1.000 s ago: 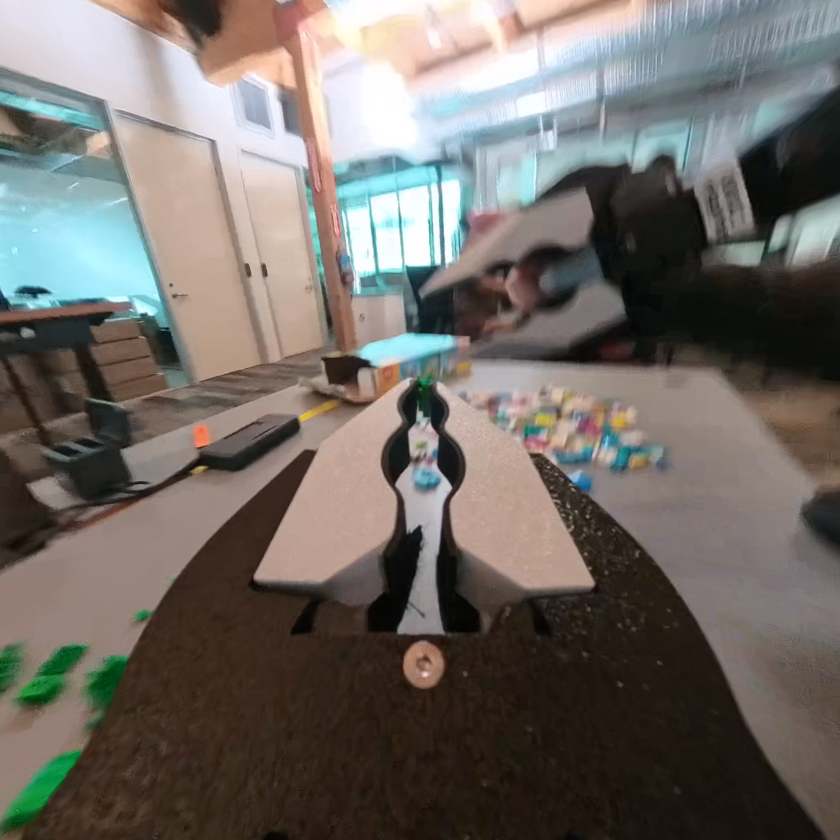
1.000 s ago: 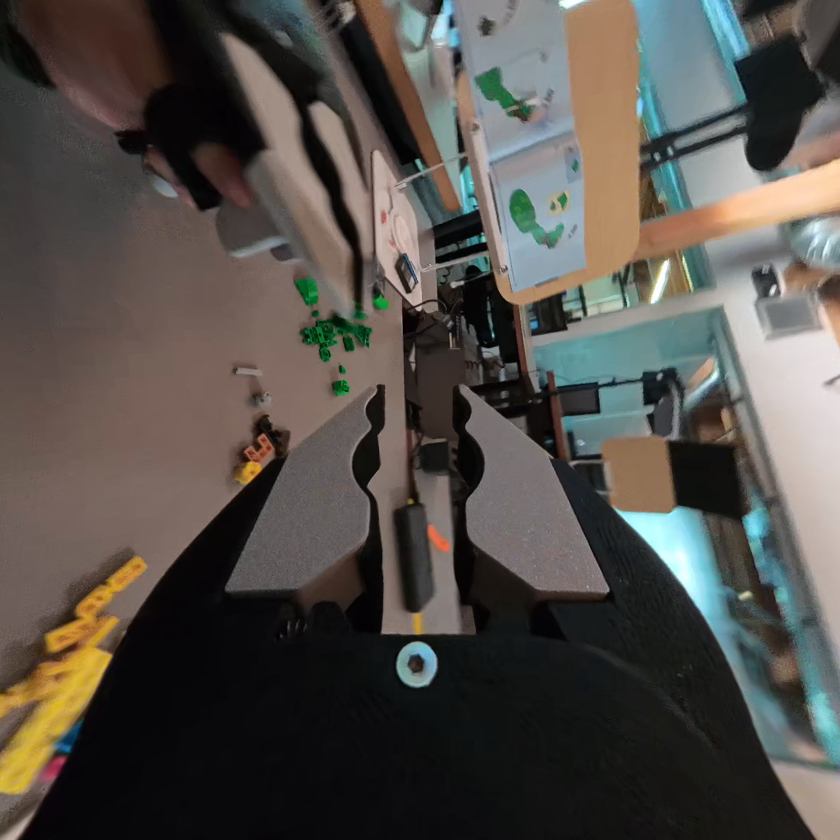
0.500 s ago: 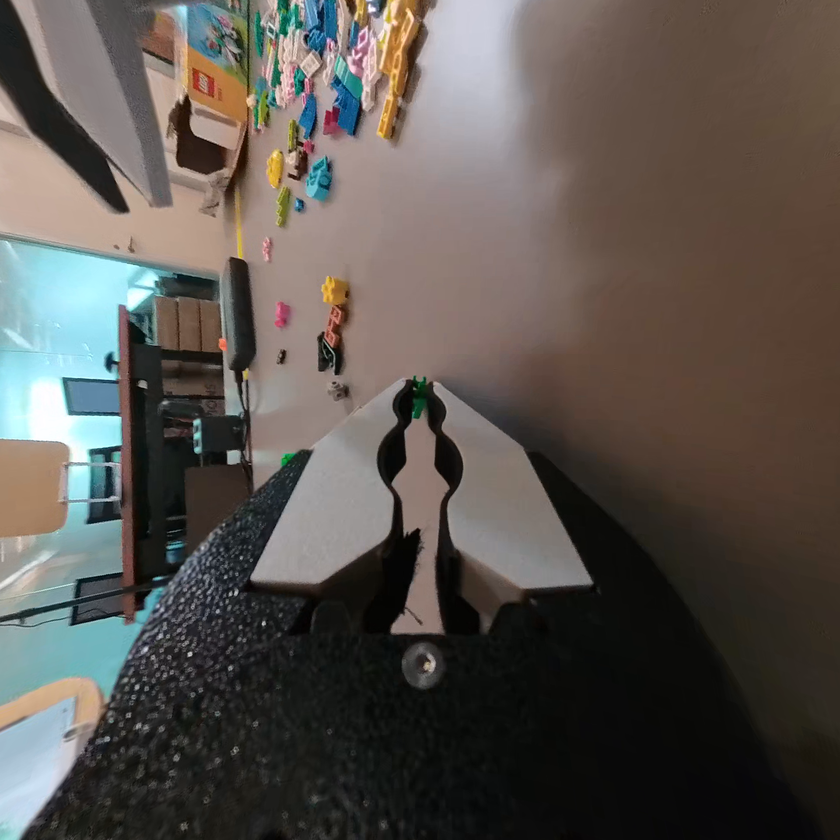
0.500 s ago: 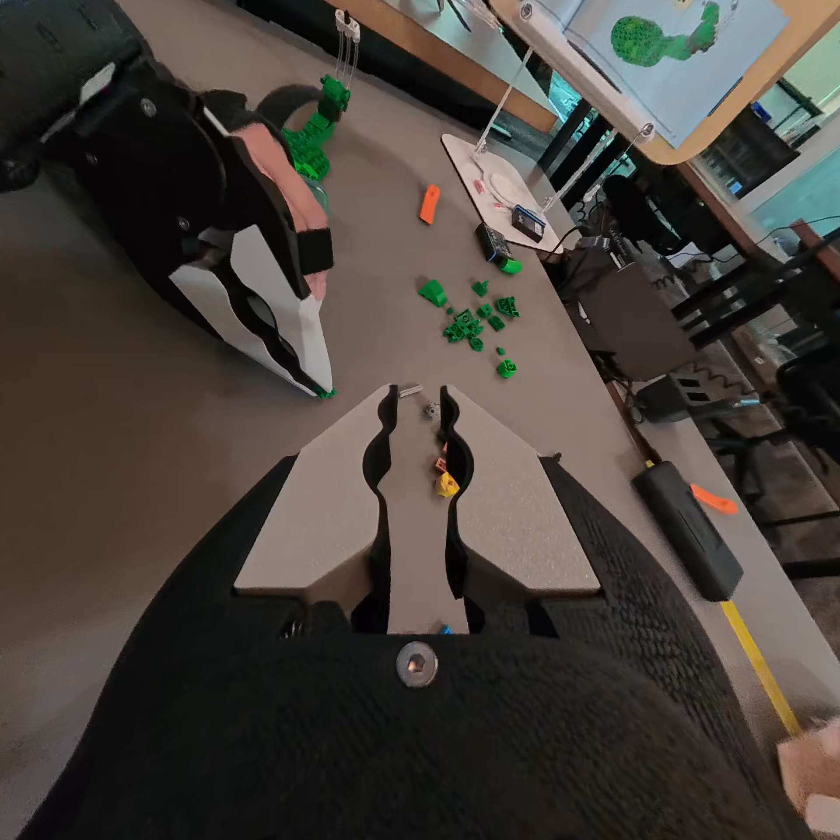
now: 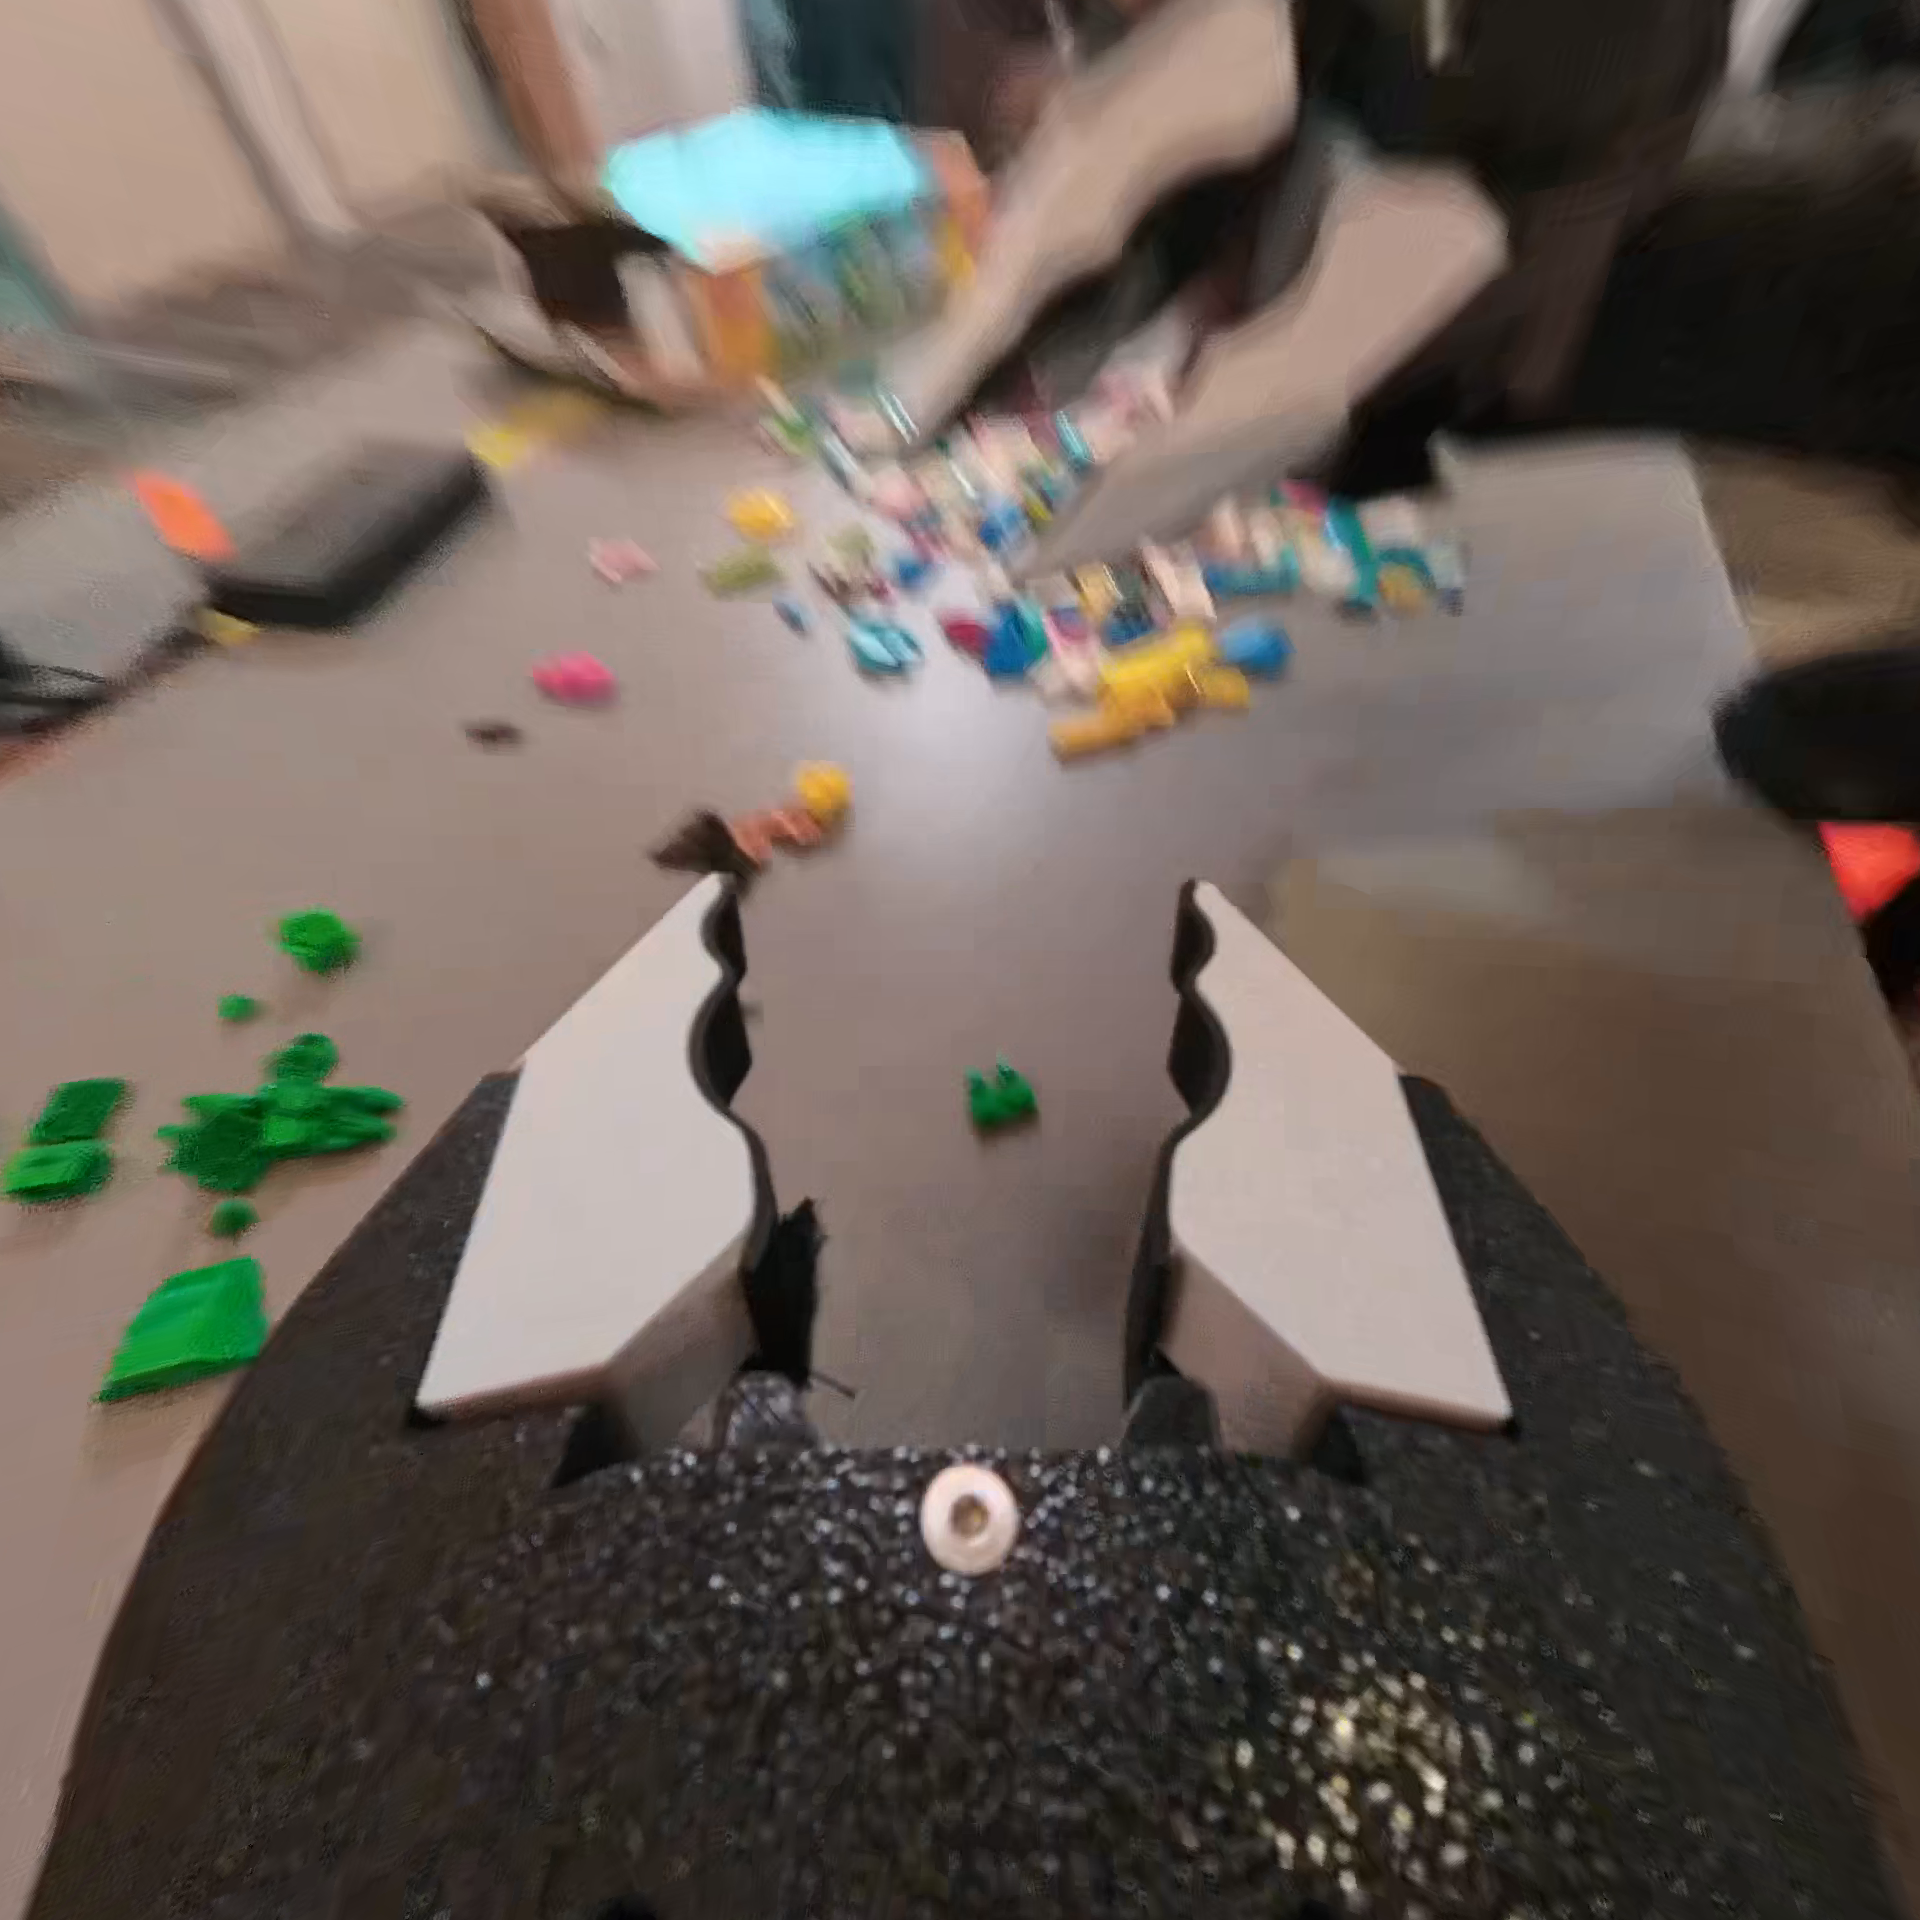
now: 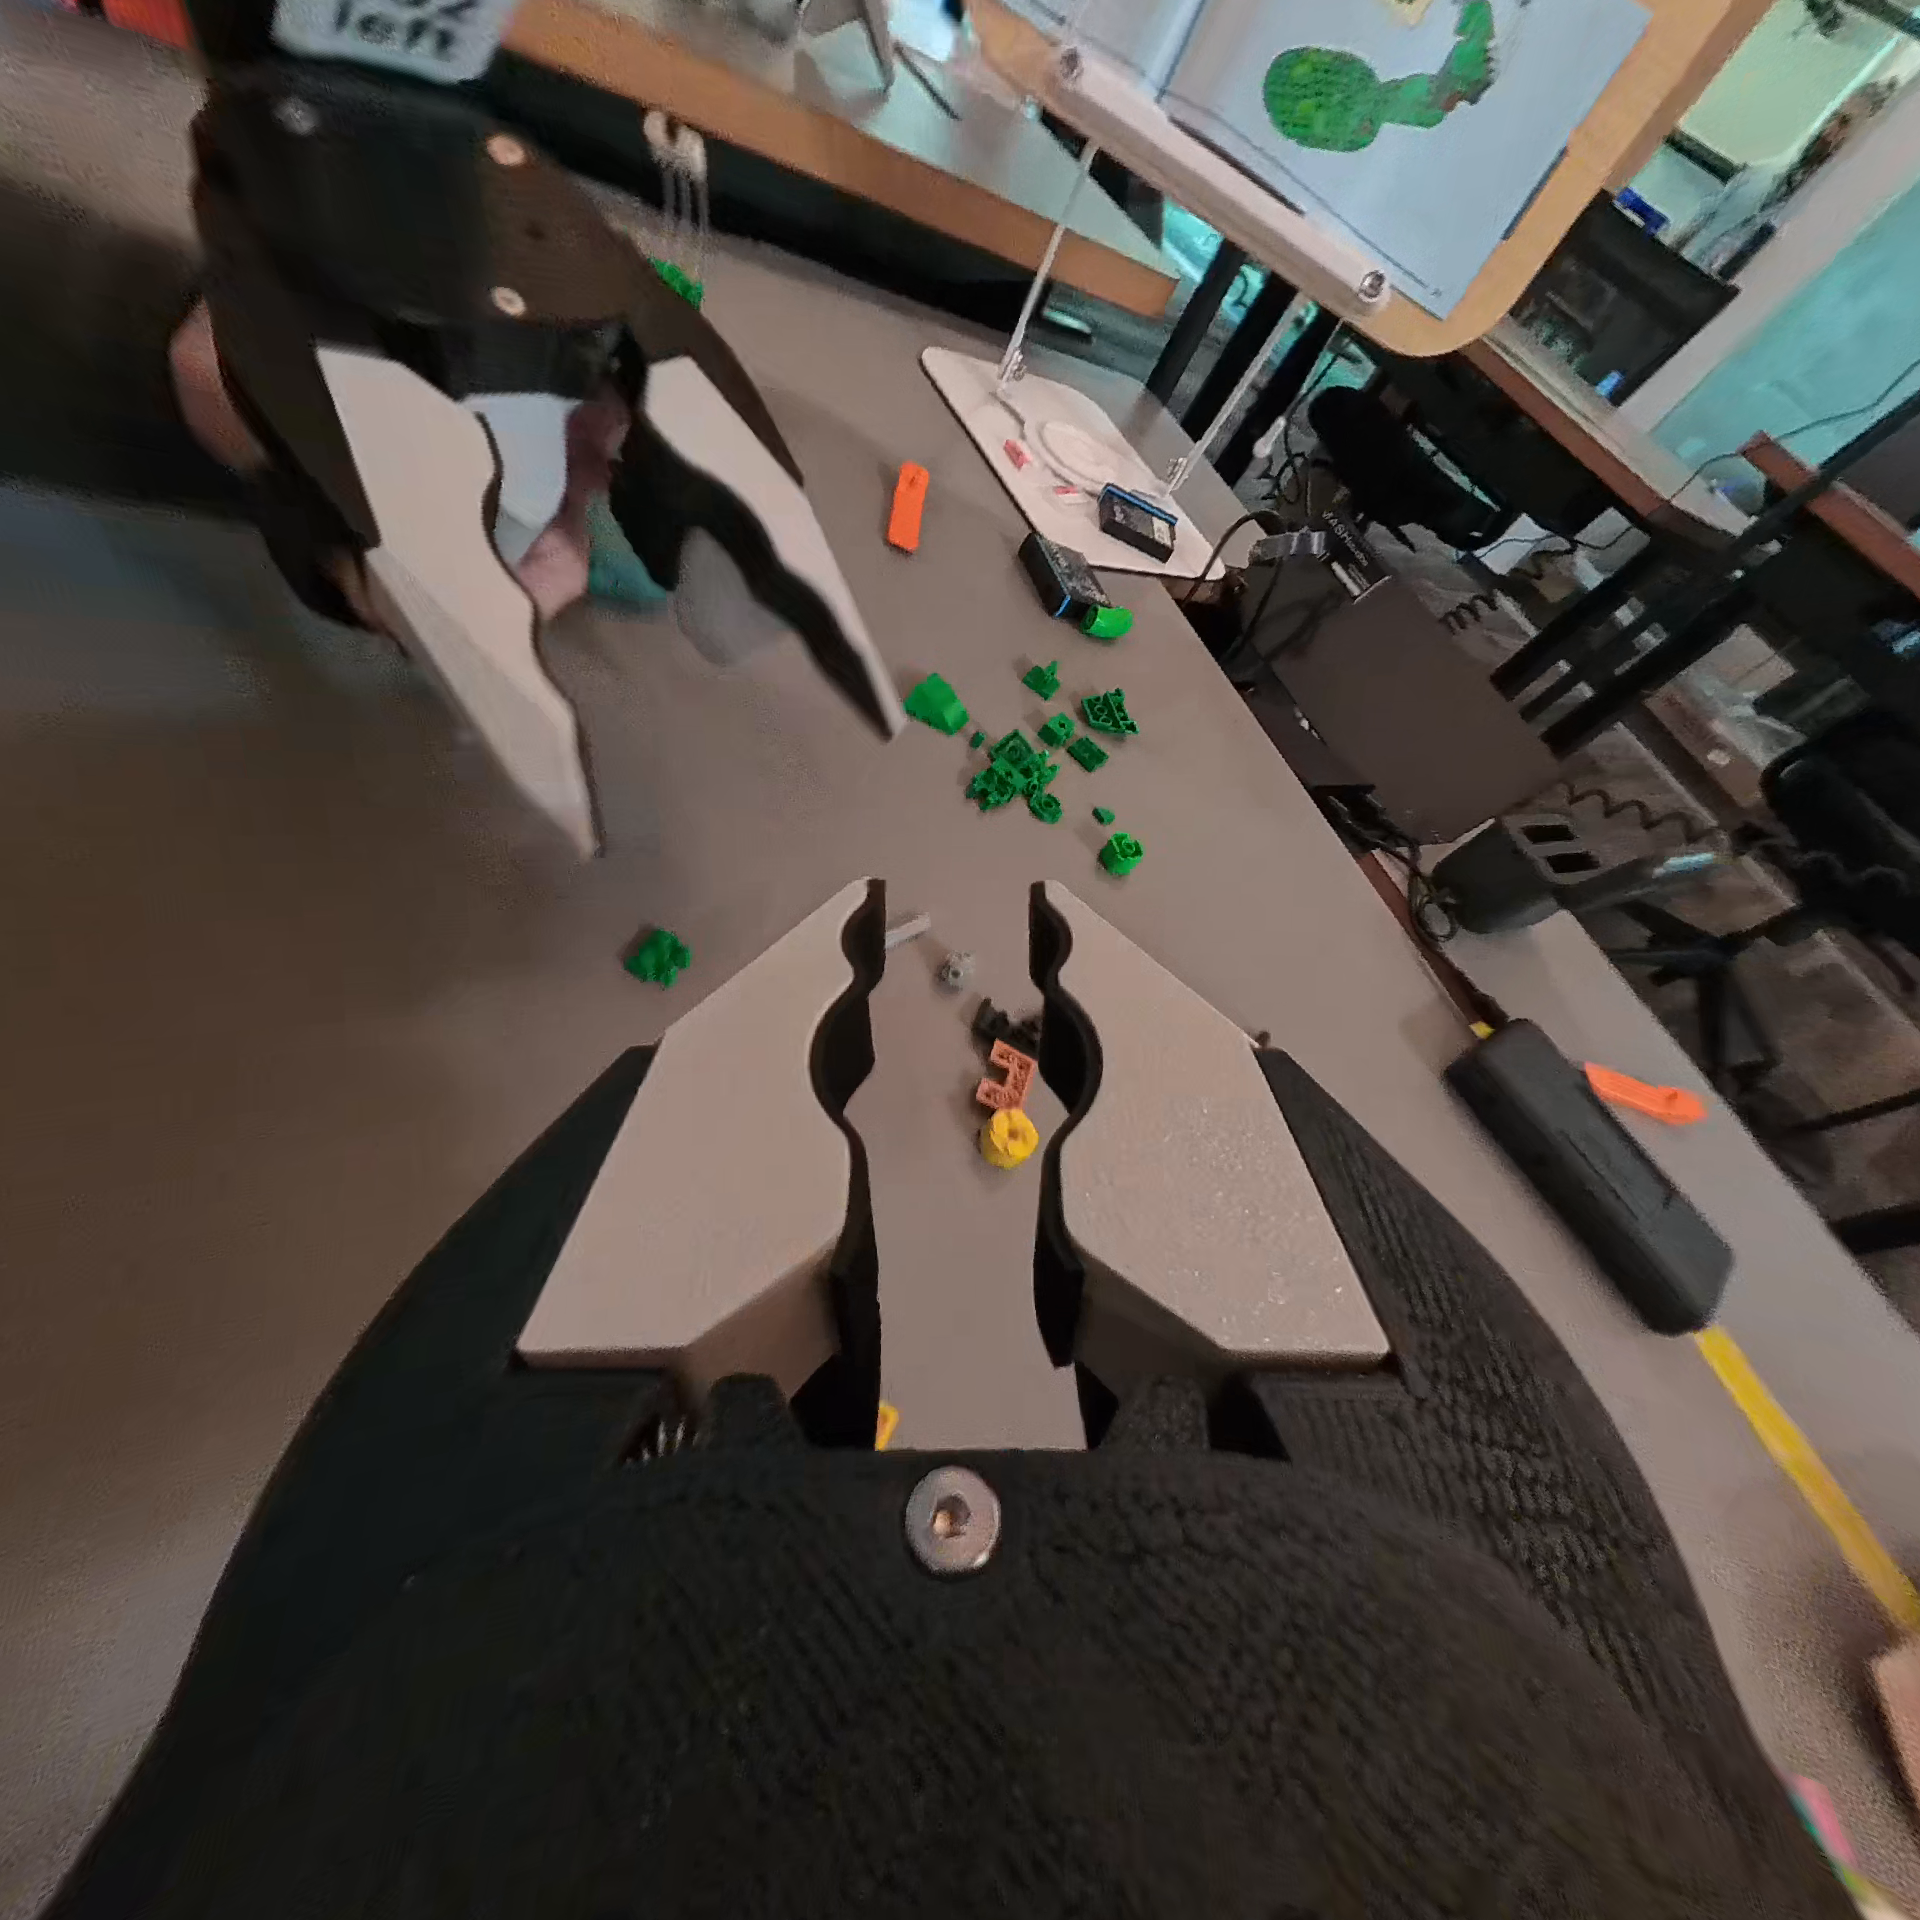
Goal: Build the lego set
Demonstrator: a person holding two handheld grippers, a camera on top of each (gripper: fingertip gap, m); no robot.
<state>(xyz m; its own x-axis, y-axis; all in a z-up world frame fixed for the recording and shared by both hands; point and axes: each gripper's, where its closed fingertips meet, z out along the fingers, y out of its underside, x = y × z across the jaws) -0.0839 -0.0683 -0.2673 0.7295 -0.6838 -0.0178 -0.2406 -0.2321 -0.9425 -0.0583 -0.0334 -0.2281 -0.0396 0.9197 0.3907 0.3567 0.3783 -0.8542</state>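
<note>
Left wrist view smearing heavily with motion blur; far brick pile [image 5: 1091, 582] streaking. Right wrist view staying sharper, softening toward edges, wide-angle bending corners. Soft indoor light falling evenly; gray surface [image 6: 260, 1039] showing faint shadows, no glare.

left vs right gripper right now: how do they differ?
Left gripper: jaws spread wide, with a small green piece lying loose on the table between them. Right gripper: jaws only narrowly apart, framing a yellow piece and an orange piece lying on the table. Shared: both open, neither holds anything.
</note>
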